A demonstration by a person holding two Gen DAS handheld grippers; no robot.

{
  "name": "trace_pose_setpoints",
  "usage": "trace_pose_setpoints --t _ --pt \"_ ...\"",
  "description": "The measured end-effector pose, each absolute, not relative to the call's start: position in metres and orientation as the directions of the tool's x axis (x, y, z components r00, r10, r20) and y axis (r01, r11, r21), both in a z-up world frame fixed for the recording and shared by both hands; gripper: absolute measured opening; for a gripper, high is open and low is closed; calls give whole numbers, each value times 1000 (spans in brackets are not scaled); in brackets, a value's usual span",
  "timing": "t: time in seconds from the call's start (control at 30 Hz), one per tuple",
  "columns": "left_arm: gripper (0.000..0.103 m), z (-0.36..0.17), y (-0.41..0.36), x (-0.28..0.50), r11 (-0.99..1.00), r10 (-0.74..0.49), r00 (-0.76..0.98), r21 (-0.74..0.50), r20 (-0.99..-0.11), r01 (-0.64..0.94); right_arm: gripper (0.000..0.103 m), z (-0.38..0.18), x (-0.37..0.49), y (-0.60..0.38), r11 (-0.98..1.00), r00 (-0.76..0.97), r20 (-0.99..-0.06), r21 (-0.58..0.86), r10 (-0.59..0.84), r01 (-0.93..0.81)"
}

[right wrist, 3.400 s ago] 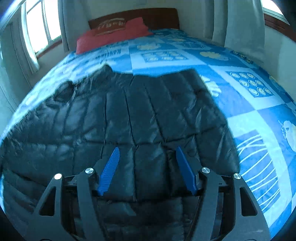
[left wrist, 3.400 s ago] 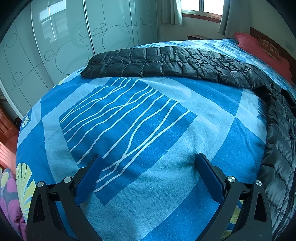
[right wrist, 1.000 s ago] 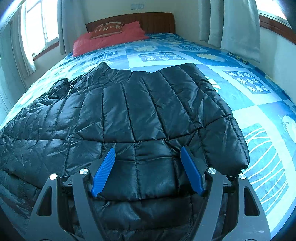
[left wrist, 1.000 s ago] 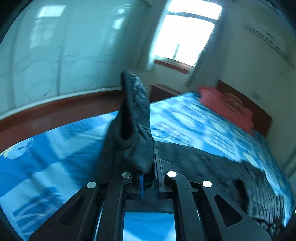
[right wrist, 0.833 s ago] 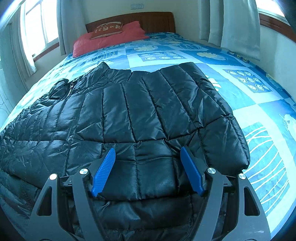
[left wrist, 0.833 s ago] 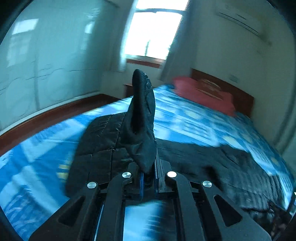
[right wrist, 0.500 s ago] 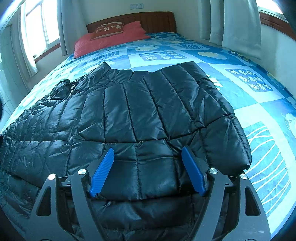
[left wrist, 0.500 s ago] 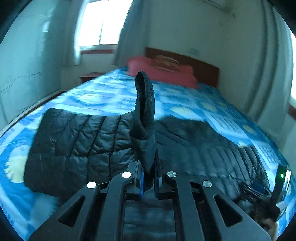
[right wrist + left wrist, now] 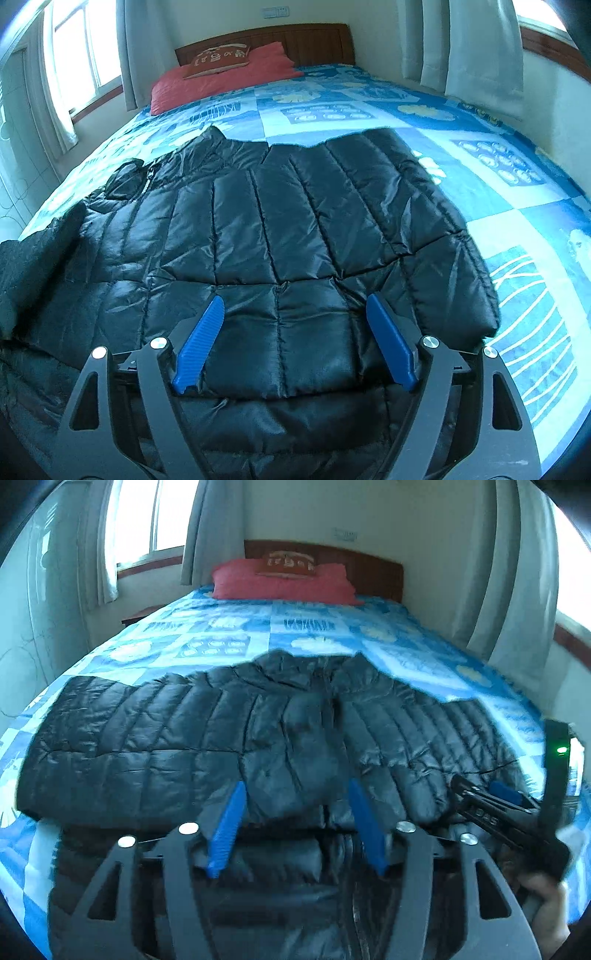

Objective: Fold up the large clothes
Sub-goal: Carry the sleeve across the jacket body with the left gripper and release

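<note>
A black quilted down jacket point(image 9: 229, 738) lies spread across the blue patterned bed, collar toward the headboard. Both sleeves are folded in over its body. My left gripper point(image 9: 295, 786) is open and empty, just above the jacket's near middle. My right gripper point(image 9: 295, 302) is open and empty over the folded right sleeve point(image 9: 332, 240); it also shows at the right edge of the left wrist view point(image 9: 506, 805). The left folded sleeve end point(image 9: 33, 266) lies at the left edge of the right wrist view.
The bed point(image 9: 314, 627) has a red pillow point(image 9: 280, 583) and a wooden headboard point(image 9: 373, 572) at the far end. Curtains and windows flank it. Bare blue bedspread point(image 9: 517, 206) lies to the right of the jacket.
My left gripper held the left sleeve cuff, carried it over the jacket body, then opened and let it go. The right gripper has stayed open and nearly still.
</note>
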State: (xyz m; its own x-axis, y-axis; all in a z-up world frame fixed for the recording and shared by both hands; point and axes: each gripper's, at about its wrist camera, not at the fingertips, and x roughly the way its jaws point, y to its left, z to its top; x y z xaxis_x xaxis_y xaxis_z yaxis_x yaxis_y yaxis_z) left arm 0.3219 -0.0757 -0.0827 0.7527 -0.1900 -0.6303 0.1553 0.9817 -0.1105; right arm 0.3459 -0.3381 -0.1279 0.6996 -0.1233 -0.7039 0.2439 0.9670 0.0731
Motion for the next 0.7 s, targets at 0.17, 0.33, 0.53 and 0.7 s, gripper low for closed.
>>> trace_pose_setpoints --t 0.17,0.33,0.53,0.7 --pt "65 -67 -35 297 989 -148 796 -85 -587 121 79 -102 337 -306 977 740 -668 104 -70 186" --pt "65 -71 13 289 998 -60 804 -51 -592 37 79 -90 355 -249 983 735 -676 164 50 84" --pt "65 -79 68 286 997 27 799 -42 -601 -66 73 -111 387 -185 983 668 -732 182 135 1" --pt "65 -77 88 283 996 51 798 -31 -601 -87 20 -106 384 -170 974 664 -721 223 199 -50"
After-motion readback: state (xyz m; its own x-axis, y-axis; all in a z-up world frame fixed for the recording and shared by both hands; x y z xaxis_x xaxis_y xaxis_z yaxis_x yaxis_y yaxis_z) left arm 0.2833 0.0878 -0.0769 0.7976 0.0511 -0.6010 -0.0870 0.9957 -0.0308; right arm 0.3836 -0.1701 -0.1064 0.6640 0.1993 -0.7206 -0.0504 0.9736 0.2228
